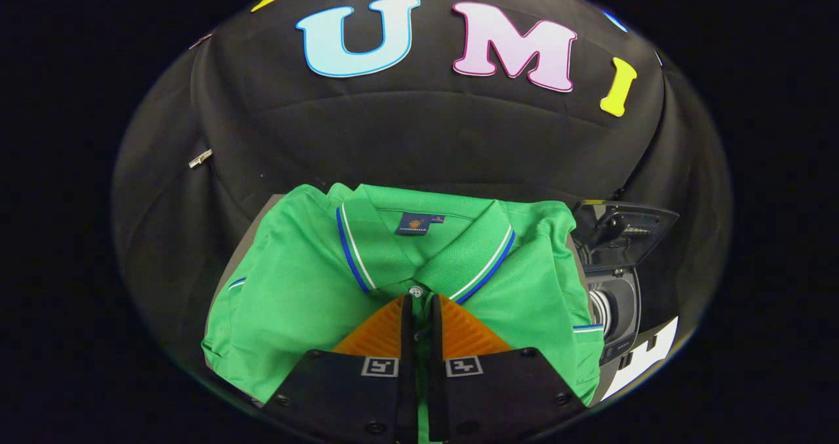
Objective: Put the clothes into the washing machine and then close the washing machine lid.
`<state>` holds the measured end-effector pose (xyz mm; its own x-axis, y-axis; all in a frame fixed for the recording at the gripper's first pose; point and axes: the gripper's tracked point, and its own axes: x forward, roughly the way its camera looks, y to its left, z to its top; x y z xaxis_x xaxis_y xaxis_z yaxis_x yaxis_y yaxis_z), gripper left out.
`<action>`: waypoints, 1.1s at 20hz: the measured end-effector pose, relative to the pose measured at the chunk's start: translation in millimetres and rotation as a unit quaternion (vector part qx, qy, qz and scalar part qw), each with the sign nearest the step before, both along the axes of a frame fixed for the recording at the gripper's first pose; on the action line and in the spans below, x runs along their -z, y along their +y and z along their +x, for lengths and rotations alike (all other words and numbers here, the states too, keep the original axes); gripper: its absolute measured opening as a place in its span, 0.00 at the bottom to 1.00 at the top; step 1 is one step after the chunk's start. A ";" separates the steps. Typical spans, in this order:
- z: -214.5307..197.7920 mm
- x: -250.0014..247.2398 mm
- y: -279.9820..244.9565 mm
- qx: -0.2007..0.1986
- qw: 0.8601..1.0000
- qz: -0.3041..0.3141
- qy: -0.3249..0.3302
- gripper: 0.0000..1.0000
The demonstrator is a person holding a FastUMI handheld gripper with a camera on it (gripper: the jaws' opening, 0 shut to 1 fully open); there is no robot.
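While gripper (420, 300) pinches shirt (295, 286), washer (616, 300) beside.

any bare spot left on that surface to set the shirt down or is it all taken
Little. The folded green polo shirt covers most of the grey surface; a bare strip shows along the shirt's sleeve side. The opposite side is crowded by the dark open-lidded washing machine. The hand-held gripper has its fingers nearly shut over the shirt's placket.
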<state>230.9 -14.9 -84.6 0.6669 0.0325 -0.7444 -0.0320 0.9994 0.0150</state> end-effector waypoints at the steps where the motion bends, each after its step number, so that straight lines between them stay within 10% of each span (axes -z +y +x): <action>1: 0.4 0.3 0.0 0.003 1.000 0.007 -0.005 0.12; 22: 3.1 -6.1 -0.1 -0.025 0.997 0.023 -0.071 0.11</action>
<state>234.0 -15.0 -78.5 0.7619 0.1014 -0.6397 -0.0877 0.9947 0.0532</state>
